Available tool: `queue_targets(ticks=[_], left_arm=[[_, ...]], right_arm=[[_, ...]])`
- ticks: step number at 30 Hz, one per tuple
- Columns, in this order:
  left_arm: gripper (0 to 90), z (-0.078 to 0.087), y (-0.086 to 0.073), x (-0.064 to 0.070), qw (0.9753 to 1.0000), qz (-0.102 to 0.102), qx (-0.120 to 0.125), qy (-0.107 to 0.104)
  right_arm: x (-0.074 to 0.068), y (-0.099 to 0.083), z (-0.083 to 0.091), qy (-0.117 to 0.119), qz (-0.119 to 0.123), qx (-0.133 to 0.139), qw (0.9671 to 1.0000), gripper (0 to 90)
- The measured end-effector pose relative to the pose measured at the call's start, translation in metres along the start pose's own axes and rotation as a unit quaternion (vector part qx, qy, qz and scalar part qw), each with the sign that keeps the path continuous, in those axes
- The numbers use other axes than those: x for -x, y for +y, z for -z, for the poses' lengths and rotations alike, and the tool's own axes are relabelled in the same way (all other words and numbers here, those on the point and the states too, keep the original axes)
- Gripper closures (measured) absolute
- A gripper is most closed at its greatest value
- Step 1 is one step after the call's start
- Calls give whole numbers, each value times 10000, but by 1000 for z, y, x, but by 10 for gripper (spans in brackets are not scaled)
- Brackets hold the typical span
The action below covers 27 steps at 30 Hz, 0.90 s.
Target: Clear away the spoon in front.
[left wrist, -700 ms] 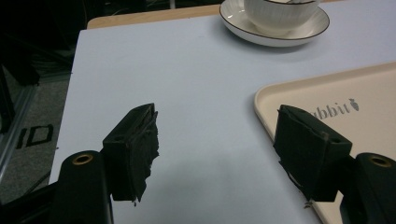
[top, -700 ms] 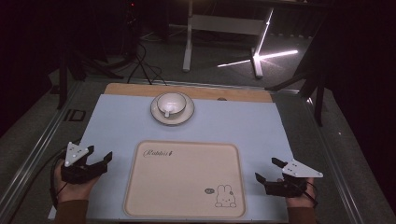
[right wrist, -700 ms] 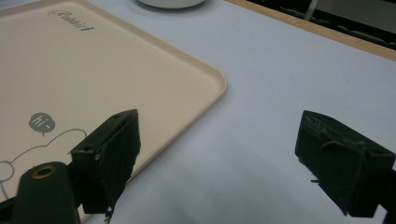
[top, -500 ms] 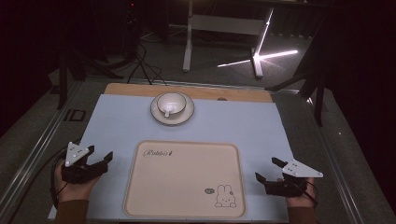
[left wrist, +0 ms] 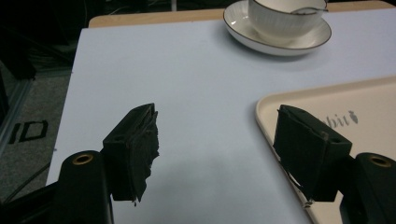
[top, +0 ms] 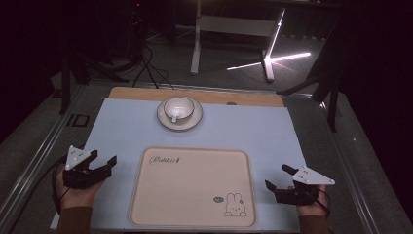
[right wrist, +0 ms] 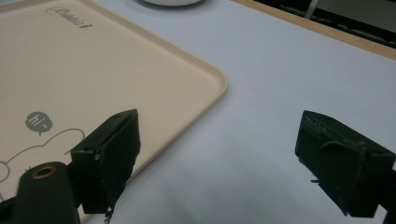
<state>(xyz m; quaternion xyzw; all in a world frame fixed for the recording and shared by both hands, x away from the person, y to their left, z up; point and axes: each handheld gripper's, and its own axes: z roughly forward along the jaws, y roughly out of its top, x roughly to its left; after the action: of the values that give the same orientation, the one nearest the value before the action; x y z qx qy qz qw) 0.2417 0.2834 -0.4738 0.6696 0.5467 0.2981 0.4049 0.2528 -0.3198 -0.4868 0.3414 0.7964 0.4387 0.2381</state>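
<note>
I see bare mat left and right of the tray (top: 190,187); far off, only the cup (top: 178,108) on its saucer (top: 194,120) blocks the middle.

A dim lab or studio: a work table (top: 122,122) with a pale blue mat, cables (top: 151,68) and metal stands (top: 197,44) on the floor behind.
</note>
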Motion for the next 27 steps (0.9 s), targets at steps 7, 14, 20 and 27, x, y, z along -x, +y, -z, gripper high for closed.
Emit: queue_targets(ticks=[7,14,20,27], left_arm=[[306,-10,17,4,9999,-130,-15,10],[307,-25,36,14,9995,-300,15,-7],[310,-50,55,26,9993,-368,-22,-31],[316,-70,68,34,9995,-321,3,-48]], right_arm=[[0,0,0,-6,-14,-6,10000,138],[0,0,-1,-3,-9,-51,10000,138],[0,0,0,-5,-4,-30,10000,138],[0,1,0,-7,-5,-8,10000,138]])
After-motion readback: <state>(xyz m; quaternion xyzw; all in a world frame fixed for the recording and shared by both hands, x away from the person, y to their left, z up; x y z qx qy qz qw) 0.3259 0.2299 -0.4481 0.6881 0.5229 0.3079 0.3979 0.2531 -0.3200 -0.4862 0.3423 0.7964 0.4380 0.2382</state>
